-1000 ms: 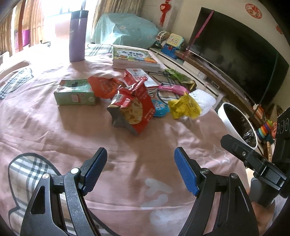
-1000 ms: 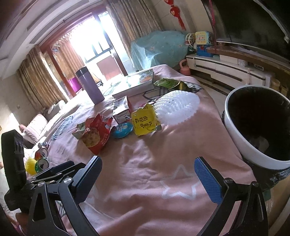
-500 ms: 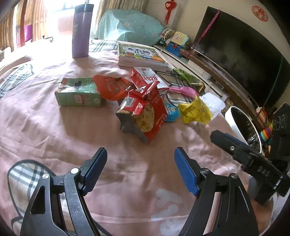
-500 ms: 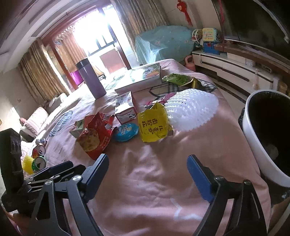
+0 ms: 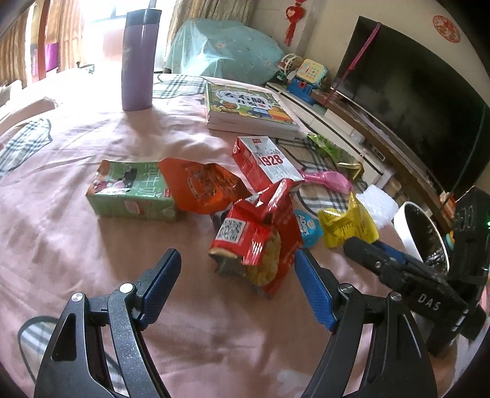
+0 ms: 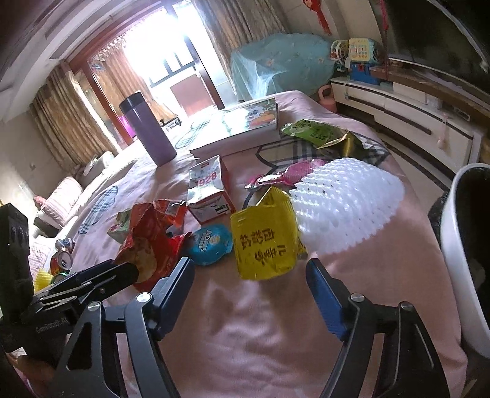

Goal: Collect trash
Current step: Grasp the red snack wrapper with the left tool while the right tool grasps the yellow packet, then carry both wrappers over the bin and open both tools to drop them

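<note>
Litter lies heaped on our pink-covered bench (image 5: pixel 76 245). Our left gripper (image 5: pixel 237 283) hangs released just short of the red snack bag (image 5: pixel 257 242). Our right gripper (image 6: pixel 249 286) is closing its jaws, still clear of the yellow wrapper (image 6: pixel 265 242) ahead; the white bin (image 6: pixel 459 275) stands to its right.

We see a purple flask (image 5: pixel 137 59) standing upright on the pink cloth (image 5: pixel 76 245), well behind the litter; a stack of picture books (image 5: pixel 249 108) lies flat to its right; beyond the books a teal cover (image 5: pixel 223 52) drapes something bulky; toys (image 5: pixel 307 75) sit on a low white cabinet (image 6: pixel 407 116), under a dark television (image 5: pixel 407 101); a red ornament (image 5: pixel 293 18) hangs on the wall; brown curtains (image 6: pixel 67 122) frame a bright window (image 6: pixel 165 61); a sofa (image 6: pixel 64 199) with pale cushions stands at the far left.
</note>
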Demonstrator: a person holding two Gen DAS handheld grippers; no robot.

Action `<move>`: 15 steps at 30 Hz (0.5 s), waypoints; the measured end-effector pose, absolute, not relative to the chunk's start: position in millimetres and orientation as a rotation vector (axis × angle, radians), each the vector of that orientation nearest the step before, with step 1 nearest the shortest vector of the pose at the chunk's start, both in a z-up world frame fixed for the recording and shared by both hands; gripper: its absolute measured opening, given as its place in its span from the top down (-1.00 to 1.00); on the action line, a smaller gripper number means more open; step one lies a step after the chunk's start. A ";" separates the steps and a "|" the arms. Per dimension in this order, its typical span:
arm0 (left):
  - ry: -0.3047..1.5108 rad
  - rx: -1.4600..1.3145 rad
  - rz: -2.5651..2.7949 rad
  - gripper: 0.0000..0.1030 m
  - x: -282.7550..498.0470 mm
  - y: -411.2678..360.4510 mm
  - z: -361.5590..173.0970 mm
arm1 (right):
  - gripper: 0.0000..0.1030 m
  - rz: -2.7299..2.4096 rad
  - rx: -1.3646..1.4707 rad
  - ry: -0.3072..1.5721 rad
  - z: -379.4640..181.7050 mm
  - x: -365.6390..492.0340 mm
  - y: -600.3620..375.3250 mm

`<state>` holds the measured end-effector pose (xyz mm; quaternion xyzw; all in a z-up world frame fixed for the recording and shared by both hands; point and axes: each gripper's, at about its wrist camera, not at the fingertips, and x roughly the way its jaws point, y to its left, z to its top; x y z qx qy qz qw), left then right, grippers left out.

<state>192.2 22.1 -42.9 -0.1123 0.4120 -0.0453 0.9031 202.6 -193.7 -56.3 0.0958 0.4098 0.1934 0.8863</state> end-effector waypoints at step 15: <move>0.850 -0.200 -0.195 0.76 182.2 1.6 -40.0 | 0.81 0.429 0.232 0.881 -64.5 203.6 -199.7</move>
